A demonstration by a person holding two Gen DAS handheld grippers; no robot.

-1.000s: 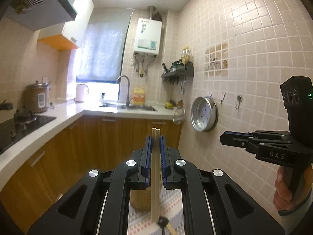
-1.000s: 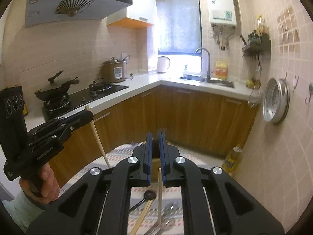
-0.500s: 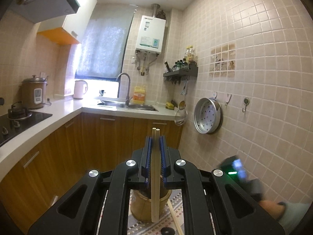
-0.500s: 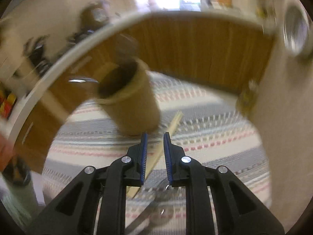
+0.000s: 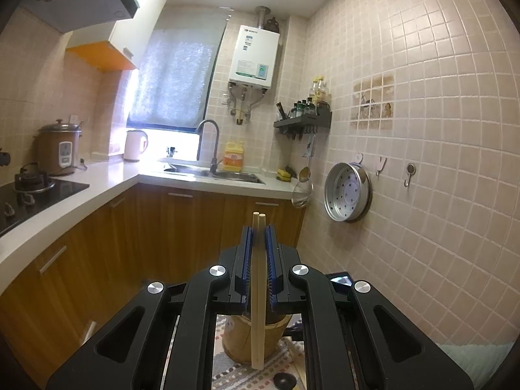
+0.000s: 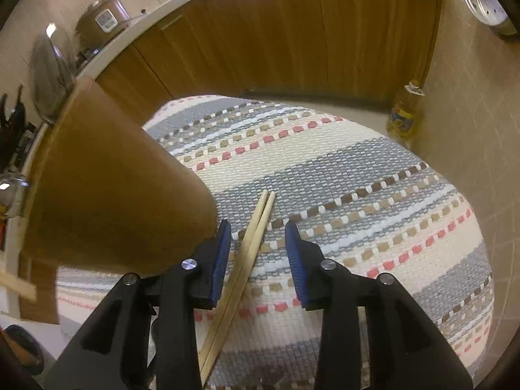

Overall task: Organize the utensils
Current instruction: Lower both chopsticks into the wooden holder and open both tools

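My left gripper (image 5: 259, 232) is shut on a pair of wooden chopsticks (image 5: 256, 292) that stand upright between its blue pads, their lower ends hanging over the bamboo utensil holder (image 5: 242, 336) on the striped mat. My right gripper (image 6: 258, 230) points down at the mat, its jaws opening, and a second pair of chopsticks (image 6: 250, 243) lies flat on the mat between them, untouched. The bamboo holder (image 6: 107, 188) looms just left of the right gripper's left finger. A black ladle head (image 5: 284, 382) lies on the mat below the left gripper.
The striped woven mat (image 6: 373, 195) covers the table. Wooden cabinets (image 6: 276, 32) and the white counter run behind it, and a yellow oil bottle (image 6: 403, 113) stands on the floor by the tiled wall. A steamer tray (image 5: 347, 191) hangs on the right wall.
My right gripper dropped from level to pointing down at the mat, and its jaws went from shut to parted around the lying chopsticks. The left gripper sank slightly, still gripping its chopsticks.
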